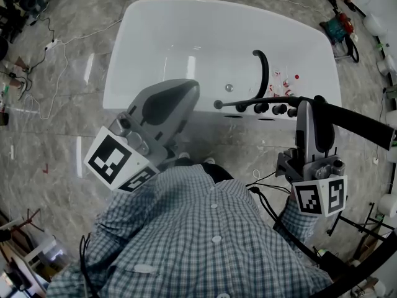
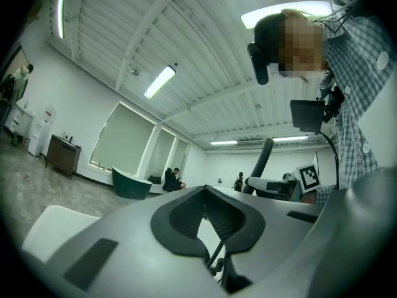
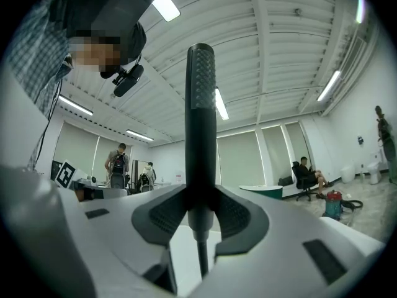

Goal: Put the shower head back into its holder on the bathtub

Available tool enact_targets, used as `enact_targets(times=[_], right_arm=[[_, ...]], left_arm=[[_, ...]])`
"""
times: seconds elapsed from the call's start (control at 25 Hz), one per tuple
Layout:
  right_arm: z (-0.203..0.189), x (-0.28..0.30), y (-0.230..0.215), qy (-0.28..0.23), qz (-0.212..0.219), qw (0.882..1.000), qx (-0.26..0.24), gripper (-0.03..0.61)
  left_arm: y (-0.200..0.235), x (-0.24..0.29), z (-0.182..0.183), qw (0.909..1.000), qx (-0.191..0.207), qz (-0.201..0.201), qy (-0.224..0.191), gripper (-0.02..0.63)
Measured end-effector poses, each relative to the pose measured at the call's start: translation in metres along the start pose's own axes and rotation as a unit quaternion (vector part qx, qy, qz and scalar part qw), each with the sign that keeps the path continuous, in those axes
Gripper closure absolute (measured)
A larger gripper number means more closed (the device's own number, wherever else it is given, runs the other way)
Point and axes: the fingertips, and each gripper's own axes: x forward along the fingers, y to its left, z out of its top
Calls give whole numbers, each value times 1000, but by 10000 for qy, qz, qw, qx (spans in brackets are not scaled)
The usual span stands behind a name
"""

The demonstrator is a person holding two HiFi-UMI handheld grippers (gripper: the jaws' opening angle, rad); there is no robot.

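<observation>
The black shower head (image 1: 356, 123) lies roughly level over the near right corner of the white bathtub (image 1: 155, 17). My right gripper (image 1: 305, 108) is shut on its handle. In the right gripper view the handle (image 3: 201, 104) stands up between the pads of the right gripper (image 3: 201, 205), and the thin hose (image 3: 201, 253) hangs below. A curved black faucet (image 1: 263, 67) and a row of black knobs (image 1: 270, 108) sit on the tub's near rim, just left of the right gripper. My left gripper (image 1: 189, 89) hovers over the tub's near edge, shut and empty, as the left gripper (image 2: 205, 194) shows in its own view.
Small red and white items (image 1: 288, 85) lie in the tub by the faucet. Cables (image 1: 56, 42) trail over the marble floor at left, and red and green gear (image 1: 338, 27) stands at the upper right. A dark green tub (image 2: 130, 185) and seated people are far off.
</observation>
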Motion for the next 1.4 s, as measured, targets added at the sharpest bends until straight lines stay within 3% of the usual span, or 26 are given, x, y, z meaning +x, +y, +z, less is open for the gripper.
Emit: enact_targets(times=[1.4], right_arm=[[-42, 5, 13, 454, 200, 9980, 399, 442]], left_arm=[[-9, 17, -40, 9988, -153, -130, 447, 604]])
